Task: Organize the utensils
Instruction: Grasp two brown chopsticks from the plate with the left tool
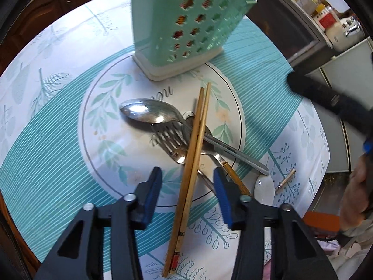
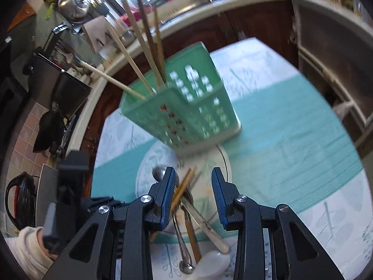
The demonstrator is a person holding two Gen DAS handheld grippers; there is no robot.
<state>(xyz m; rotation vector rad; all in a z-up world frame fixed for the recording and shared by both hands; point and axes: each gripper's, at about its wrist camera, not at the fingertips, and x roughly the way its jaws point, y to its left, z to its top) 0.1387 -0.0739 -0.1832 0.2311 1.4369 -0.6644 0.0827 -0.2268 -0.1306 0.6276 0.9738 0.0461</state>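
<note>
Blue-padded fingers [image 1: 155,191] of the left gripper [image 1: 187,192] straddle a pair of wooden chopsticks [image 1: 191,161]; the pads stand clear of the wood, gripping nothing. Red printing near the chopsticks' thick ends is too small to read. They lie across a fork [image 1: 173,143] and a large metal spoon [image 1: 149,112] piled on the counter [image 1: 46,140], whose cloth carries cursive lettering partly hidden by the utensils. A white ceramic spoon [image 1: 264,190] lies beside the pile. Beyond stands a green perforated utensil basket [image 1: 186,25]. The right gripper [image 2: 193,198] hangs above the same pile, fingers apart and empty; the basket holds upright chopsticks [image 2: 149,44].
</note>
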